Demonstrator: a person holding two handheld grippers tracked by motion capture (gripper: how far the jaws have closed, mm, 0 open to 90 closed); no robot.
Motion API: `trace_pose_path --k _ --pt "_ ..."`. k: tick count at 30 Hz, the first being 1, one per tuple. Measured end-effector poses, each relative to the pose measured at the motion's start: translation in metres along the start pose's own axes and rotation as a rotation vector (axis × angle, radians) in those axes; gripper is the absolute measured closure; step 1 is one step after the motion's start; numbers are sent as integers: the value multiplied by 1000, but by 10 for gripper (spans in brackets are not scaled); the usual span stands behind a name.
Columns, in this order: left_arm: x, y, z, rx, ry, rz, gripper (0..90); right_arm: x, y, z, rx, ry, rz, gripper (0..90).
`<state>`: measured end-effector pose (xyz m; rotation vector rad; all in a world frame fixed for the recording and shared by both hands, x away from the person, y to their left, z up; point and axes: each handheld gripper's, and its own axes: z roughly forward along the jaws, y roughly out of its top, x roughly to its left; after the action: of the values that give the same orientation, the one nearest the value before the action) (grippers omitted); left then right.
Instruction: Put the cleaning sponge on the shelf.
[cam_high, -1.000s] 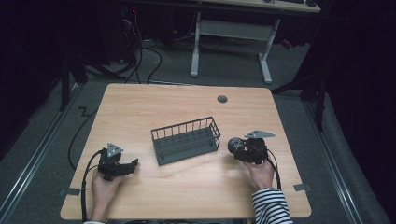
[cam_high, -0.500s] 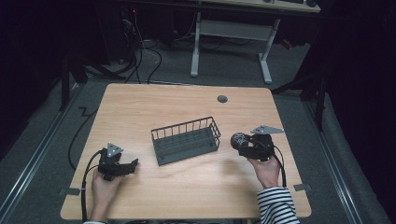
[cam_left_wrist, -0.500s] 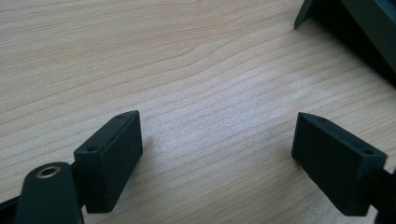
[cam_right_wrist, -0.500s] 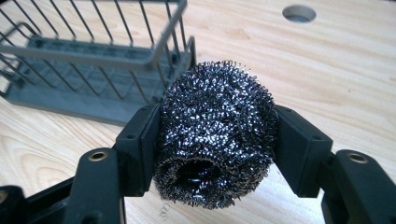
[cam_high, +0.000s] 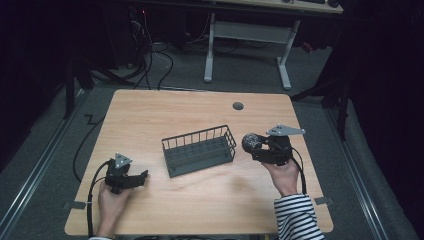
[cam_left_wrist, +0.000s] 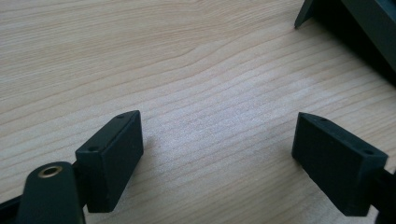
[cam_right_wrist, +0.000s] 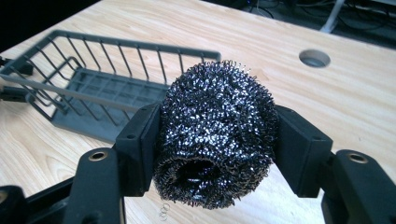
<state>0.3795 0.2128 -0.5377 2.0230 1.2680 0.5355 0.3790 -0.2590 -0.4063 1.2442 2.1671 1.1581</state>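
A dark steel-wool scourer (cam_right_wrist: 217, 130) sits squeezed between the jaws of my right gripper (cam_right_wrist: 217, 142), which is shut on it. In the high view the scourer (cam_high: 250, 142) hangs above the table just right of the grey wire basket (cam_high: 199, 150), with the right gripper (cam_high: 255, 146) held up by a hand in a striped sleeve. The basket (cam_right_wrist: 79, 93) is empty and lies ahead and to the left in the right gripper view. My left gripper (cam_high: 142, 177) rests low at the table's front left, open, with bare wood between its jaws (cam_left_wrist: 217, 158).
A round cable hole (cam_high: 238, 106) is in the wooden tabletop (cam_high: 165, 115) behind the basket. A corner of the basket (cam_left_wrist: 355, 28) shows at the top right of the left gripper view. Cables and a desk frame stand on the floor beyond the table.
My right gripper has risen from the table with the scourer in it. The left gripper and the basket have stayed put.
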Motion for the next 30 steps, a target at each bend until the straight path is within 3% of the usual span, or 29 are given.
trace_pose_path --k 14,30 --pt "0 0 0 0 -1 0 170 27 35 14 -4 73 -74 380" --pt "0 0 0 0 -2 0 171 37 50 51 63 107 -71 379"
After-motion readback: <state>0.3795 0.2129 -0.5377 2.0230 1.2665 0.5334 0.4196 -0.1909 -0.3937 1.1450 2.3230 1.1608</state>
